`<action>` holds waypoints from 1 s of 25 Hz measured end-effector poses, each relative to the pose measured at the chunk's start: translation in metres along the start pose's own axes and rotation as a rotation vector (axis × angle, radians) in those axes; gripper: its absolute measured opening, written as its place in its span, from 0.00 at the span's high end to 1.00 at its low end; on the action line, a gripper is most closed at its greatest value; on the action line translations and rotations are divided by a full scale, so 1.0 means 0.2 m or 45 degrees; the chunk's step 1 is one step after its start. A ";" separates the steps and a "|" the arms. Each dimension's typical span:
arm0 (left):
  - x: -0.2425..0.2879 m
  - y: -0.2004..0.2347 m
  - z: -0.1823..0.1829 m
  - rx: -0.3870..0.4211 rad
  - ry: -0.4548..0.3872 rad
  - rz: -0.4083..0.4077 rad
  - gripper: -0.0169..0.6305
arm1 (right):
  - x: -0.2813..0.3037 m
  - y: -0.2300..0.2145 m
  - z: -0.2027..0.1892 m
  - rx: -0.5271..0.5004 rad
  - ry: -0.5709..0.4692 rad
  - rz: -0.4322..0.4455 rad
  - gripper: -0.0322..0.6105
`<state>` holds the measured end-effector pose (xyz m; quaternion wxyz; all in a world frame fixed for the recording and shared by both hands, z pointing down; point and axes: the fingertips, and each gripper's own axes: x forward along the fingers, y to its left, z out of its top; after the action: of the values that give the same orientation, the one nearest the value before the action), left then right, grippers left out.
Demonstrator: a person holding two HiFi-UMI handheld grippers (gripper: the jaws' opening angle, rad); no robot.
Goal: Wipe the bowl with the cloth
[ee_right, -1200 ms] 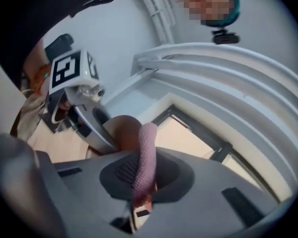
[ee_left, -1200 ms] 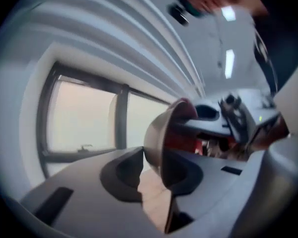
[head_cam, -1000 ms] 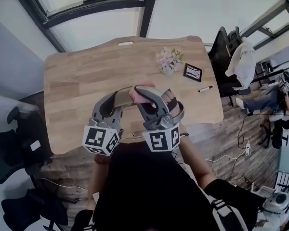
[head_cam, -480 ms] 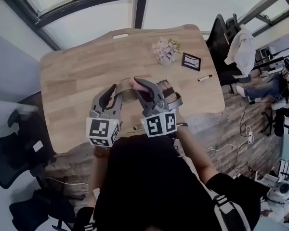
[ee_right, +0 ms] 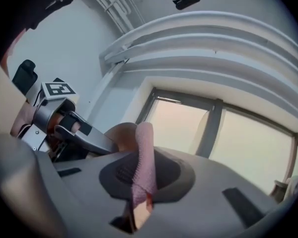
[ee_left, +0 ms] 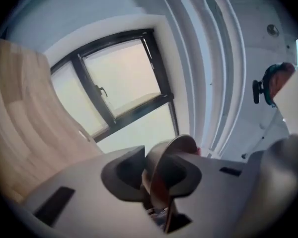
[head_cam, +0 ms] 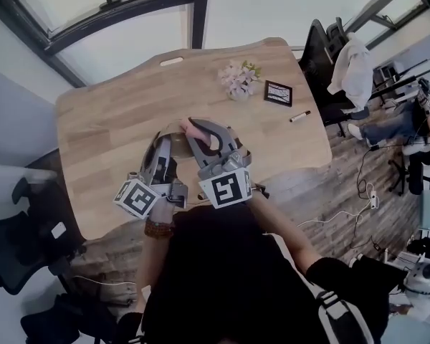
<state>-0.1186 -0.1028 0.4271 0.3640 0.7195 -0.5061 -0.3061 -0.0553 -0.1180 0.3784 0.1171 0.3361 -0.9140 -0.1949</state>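
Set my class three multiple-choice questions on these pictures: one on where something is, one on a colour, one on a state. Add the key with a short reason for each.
1. Where do the flowers stand?
A. On the floor
B. On the table, near the black frame
C. On a chair

2. What colour is the cloth?
A. Blue
B. Green
C. Pink

3. How is the bowl placed?
A. Gripped at its rim by the left claw
B. Lying upside down on the table
C. Filled with the flowers

Key:
1 B: the head view shows them on the wood, close to the frame.
2 C: the right gripper view shows a pink fold of fabric.
3 A: the brown rim sits between the left claw's jaws, which are closing on it.
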 end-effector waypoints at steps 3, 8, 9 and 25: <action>-0.01 0.07 -0.08 0.324 0.197 0.126 0.88 | 0.03 0.08 -0.09 -0.214 0.094 0.112 0.91; 0.04 0.08 -0.09 0.901 0.329 0.217 0.93 | 0.05 0.13 -0.10 -0.470 0.067 0.183 0.92; 0.05 0.07 -0.08 0.844 0.307 0.216 0.93 | 0.05 0.11 -0.10 -0.399 0.060 0.163 0.92; 0.03 0.17 -0.25 0.926 0.544 0.216 0.91 | 0.01 0.17 -0.27 -0.411 0.158 0.257 0.92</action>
<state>-0.0927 -0.1058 0.4821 0.2074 0.8040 -0.5516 0.0792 -0.0573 -0.1120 0.4423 0.2446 0.2310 -0.8910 -0.3049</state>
